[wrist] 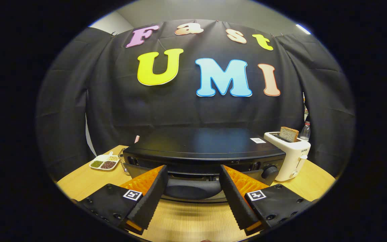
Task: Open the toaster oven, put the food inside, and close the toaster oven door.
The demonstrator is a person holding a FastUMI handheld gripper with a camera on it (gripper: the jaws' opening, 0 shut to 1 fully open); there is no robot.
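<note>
Just ahead of the claw [192,191], whose wide-apart fingers [153,195] have ribbed, matt inner faces, the toaster oven [203,148] looks like black metal with a smooth, faintly glossy top. The worktop [186,218] under the fingers is pale wood-grain, smooth and satin. Beyond the right finger, the toaster [292,158] is glossy white plastic holding rough, porous bread [288,133]. Behind hangs matt, creased cloth [113,101].

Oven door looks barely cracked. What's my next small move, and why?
Probably ease forward and close on the door handle. The gripper is open, its fingers either side of the handle, not yet pressing, and the oven door seems only slightly ajar.
</note>
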